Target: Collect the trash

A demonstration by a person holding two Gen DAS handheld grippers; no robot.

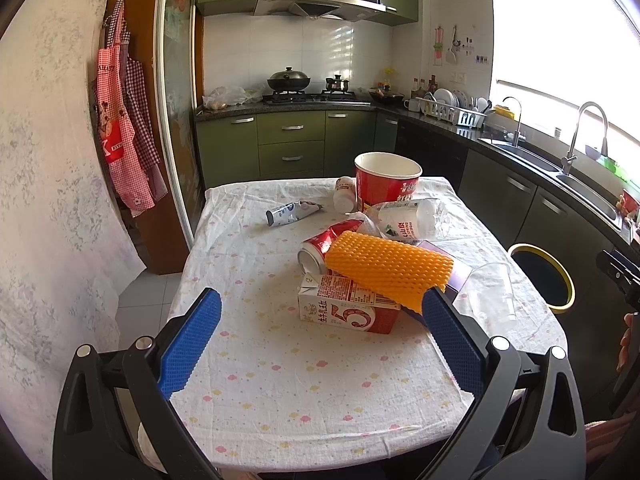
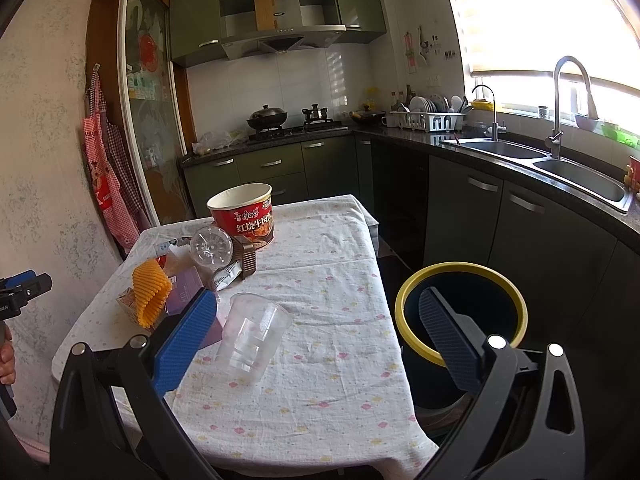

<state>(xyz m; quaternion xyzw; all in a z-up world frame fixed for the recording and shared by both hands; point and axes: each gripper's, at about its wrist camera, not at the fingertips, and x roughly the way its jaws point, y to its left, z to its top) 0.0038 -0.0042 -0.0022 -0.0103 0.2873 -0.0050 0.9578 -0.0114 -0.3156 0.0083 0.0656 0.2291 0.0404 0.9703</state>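
Right wrist view shows the right hand-held gripper [image 2: 320, 328] wide open with nothing in it. Its blue pads sit on both sides of a clear plastic cup [image 2: 253, 334] that lies tipped on the tabletop [image 2: 320, 420]. One pad is just beside the cup and the other is out over the bin [image 2: 460, 312], which is dark with a yellow rim and stands just beside the tabletop edge.

That cup looks very light and thin. It will probably squash if squeezed hard, and it may slip because it is smooth. I think a soft squeeze across its middle is best, then a short trip to the bin.

Left wrist view shows the left hand-held gripper [image 1: 320, 312] wide open too, holding nothing. Ahead of it is a pile of trash. A milk carton [image 1: 348, 308] sits in front, and an orange bumpy foam sleeve [image 1: 388, 268] rests on top of it. A crushed red can [image 1: 324, 246] lies behind, touching the sleeve. Farther back are a plastic bottle [image 1: 408, 220], a red noodle bucket [image 1: 387, 178] standing up, and a squeezed tube [image 1: 292, 212] lying well apart.

The foam sleeve looks soft, so any spot will do. The carton has flat sides to pinch. The can has bent edges that could be sharp, so hold its body.
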